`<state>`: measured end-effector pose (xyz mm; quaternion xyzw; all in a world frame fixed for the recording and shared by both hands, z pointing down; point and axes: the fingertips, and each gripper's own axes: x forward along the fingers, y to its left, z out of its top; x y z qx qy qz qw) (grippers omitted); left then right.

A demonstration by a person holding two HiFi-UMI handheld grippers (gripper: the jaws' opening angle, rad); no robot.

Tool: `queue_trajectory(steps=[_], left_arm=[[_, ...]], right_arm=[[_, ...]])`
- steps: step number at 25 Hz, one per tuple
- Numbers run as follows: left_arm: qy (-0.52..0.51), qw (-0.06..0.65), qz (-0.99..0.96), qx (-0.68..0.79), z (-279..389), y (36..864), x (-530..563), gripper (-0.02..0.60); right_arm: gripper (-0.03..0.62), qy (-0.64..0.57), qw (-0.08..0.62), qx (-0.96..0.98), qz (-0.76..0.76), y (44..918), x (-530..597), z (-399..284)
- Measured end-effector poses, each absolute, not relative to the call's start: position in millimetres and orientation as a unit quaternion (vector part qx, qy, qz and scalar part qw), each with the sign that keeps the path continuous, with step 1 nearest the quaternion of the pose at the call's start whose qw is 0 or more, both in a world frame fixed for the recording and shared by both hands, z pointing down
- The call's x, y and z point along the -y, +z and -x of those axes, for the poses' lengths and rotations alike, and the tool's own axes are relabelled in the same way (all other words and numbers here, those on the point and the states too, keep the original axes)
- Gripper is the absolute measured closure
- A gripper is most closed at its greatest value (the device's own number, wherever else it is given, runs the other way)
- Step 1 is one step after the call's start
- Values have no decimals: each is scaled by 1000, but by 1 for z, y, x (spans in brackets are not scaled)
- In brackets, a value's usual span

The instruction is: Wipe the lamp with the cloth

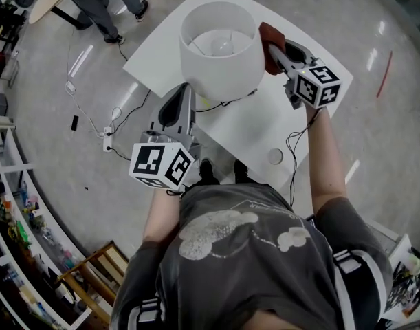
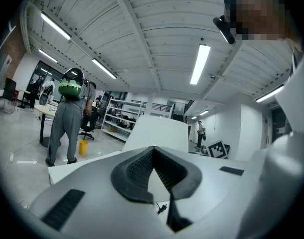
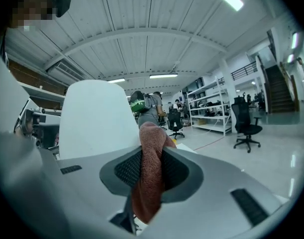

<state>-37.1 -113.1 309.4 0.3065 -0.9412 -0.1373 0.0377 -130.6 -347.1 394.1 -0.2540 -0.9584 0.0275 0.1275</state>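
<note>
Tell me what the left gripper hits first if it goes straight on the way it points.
Probably the white lampshade, dead ahead of the left gripper, whose jaws are together and empty; how far off is unclear.

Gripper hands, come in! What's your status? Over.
Left gripper shut, empty. Right gripper shut on cloth, right beside the lamp shade. Nothing between cloth and shade. Over.

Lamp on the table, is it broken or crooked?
Nothing stands out. The white drum-shaded lamp looks upright on the white table, its bulb whole, with the reddish-brown cloth in the right gripper beside it.
</note>
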Motion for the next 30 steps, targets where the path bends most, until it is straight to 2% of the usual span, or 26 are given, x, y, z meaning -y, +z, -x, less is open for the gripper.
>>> queue_trajectory(steps=[12,18,30], left_arm=[[-149,-14,-380,913,54,272,118,574],[-158,-5,-404,901,50,275,115,574],[-165,46,-442,880,55,310,108,574]], right_arm=[[503,-27,2,975,219,268,324,73],[503,-47,30,975,216,285,292,54],[503,18,86,985,148,355,291,23]])
